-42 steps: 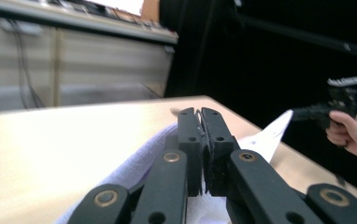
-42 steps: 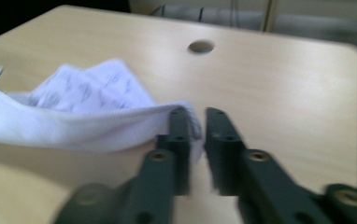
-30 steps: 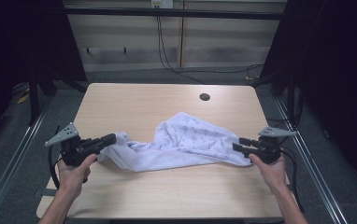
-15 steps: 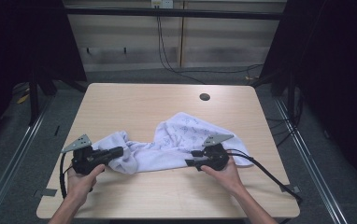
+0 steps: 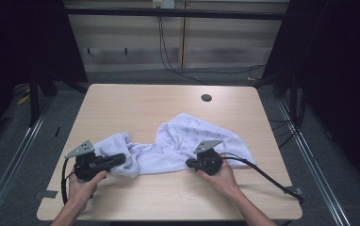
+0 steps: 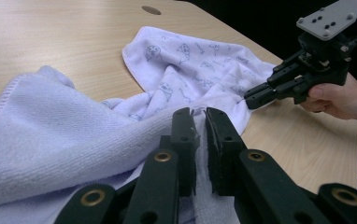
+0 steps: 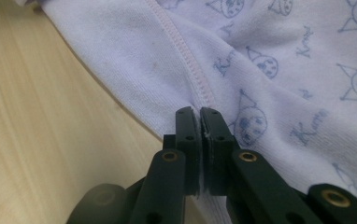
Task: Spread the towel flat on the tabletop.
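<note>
Towel (image 5: 168,148), white with a pale blue print, lay crumpled across the near half of the wooden table (image 5: 135,103), well short of the round hole (image 5: 206,98) at the far edge. Left gripper (image 5: 117,160) lay low at the towel's left end, its jaws narrow with a fold of the cloth pinched between them, though they had just been easing apart a little. Right gripper (image 5: 191,163) had just been closing and was clamped on the towel's near hem, the person's hand (image 5: 223,176) behind it

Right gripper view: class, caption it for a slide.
Right gripper shut on the printed towel's edge, above the table.
</note>
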The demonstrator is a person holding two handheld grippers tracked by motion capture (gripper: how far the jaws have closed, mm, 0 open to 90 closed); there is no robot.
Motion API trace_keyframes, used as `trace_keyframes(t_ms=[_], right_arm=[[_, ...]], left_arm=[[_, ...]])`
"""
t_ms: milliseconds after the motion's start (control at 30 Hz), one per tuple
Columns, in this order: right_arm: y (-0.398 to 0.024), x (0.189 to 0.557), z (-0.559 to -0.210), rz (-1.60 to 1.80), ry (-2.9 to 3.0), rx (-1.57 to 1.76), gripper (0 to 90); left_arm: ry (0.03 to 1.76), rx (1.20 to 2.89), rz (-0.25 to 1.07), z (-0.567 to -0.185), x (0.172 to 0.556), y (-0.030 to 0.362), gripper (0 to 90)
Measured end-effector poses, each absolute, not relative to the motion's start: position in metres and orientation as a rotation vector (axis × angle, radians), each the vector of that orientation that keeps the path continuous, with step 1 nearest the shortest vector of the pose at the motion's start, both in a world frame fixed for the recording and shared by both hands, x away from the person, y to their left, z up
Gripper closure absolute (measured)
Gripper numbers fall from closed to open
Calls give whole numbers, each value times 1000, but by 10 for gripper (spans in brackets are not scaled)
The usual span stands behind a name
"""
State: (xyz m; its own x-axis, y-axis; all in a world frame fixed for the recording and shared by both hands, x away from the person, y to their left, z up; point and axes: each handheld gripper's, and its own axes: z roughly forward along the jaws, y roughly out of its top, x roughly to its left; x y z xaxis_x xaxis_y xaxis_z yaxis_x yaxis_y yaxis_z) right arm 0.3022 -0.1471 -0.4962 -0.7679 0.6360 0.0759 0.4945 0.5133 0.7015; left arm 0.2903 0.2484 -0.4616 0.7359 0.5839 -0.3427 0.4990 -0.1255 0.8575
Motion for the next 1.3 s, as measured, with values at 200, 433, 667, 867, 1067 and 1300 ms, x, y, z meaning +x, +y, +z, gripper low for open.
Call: trace_keyframes(t_ms=[200, 433, 667, 867, 1067, 1300], right_arm=[[-198, 295, -494, 1043, 2477, 1097, 874], [-253, 298, -495, 1003, 2322, 1311, 724], [-272, 245, -473, 1114, 2257, 1228, 592], [-270, 204, -468, 1213, 2236, 1196, 597], [-238, 200, -471, 1262, 2313, 1150, 567], [-210, 223, -476, 1264, 2378, 1116, 519]], left_arm=[[851, 1781, 50, -462, 286, 245, 829], [726, 1909, -55, -469, 266, 203, 854], [667, 1994, -78, -474, 257, 185, 842], [707, 1872, 17, -455, 267, 206, 620], [897, 1891, 137, -471, 311, 222, 515], [871, 2096, 56, -498, 317, 217, 844]])
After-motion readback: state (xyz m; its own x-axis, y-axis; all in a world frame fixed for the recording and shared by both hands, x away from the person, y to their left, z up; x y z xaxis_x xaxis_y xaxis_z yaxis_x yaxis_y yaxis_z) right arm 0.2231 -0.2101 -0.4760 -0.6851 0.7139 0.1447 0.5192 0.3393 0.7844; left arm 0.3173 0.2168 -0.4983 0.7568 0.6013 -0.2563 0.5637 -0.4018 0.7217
